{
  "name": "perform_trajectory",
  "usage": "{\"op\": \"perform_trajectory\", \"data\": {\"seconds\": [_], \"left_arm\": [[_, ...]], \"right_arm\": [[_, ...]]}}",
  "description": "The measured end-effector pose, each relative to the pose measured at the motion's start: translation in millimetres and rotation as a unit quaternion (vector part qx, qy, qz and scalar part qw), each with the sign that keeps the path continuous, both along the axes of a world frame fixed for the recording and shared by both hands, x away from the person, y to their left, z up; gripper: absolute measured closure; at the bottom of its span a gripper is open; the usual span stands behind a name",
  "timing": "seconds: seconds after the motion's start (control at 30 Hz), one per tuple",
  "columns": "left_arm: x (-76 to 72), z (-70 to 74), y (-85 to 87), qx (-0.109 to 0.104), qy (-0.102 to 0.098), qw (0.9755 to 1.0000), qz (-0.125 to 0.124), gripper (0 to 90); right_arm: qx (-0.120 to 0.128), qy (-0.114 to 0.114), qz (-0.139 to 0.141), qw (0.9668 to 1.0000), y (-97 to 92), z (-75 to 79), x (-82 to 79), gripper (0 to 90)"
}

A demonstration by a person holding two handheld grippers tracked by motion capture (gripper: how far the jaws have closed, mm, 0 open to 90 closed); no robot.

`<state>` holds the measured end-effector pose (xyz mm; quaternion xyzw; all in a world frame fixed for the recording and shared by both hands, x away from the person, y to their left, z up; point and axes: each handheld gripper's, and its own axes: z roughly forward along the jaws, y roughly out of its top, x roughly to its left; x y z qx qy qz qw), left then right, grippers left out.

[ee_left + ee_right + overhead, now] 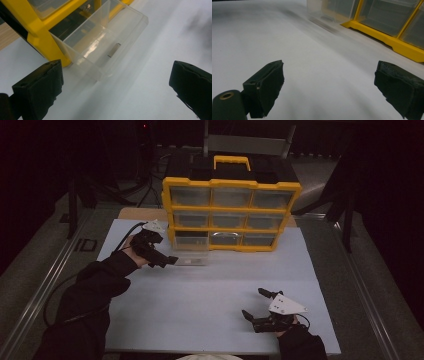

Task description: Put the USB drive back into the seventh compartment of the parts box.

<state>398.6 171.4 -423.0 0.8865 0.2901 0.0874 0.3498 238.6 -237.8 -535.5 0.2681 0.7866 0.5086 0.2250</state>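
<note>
One yellow cabinet, nine drawers, one clear drawer pulled out. Left hand-held gripper and right hand-held gripper both open, empty. White bench, dark room.

A white tabletop carries a yellow drawer organizer at its far edge, whose pulled-out clear drawer rests on it.

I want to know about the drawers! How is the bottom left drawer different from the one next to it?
The bottom left drawer is pulled out over the white table; the middle bottom drawer sits pushed into the yellow cabinet. The left gripper is at the pulled-out one; none is at the middle one. Both are clear plastic.
</note>
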Motion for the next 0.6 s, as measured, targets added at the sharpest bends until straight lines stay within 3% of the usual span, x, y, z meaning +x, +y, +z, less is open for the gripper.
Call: {"op": "perform_trajectory", "data": {"seconds": [0.6], "left_arm": [[-26.1,-9.6,7.7,-0.012,-0.011,0.9998,0.006,0.4]], "right_arm": [[0.001,-0.001,0.002,1.0,1.2,0.6,0.2,8.9]]}}
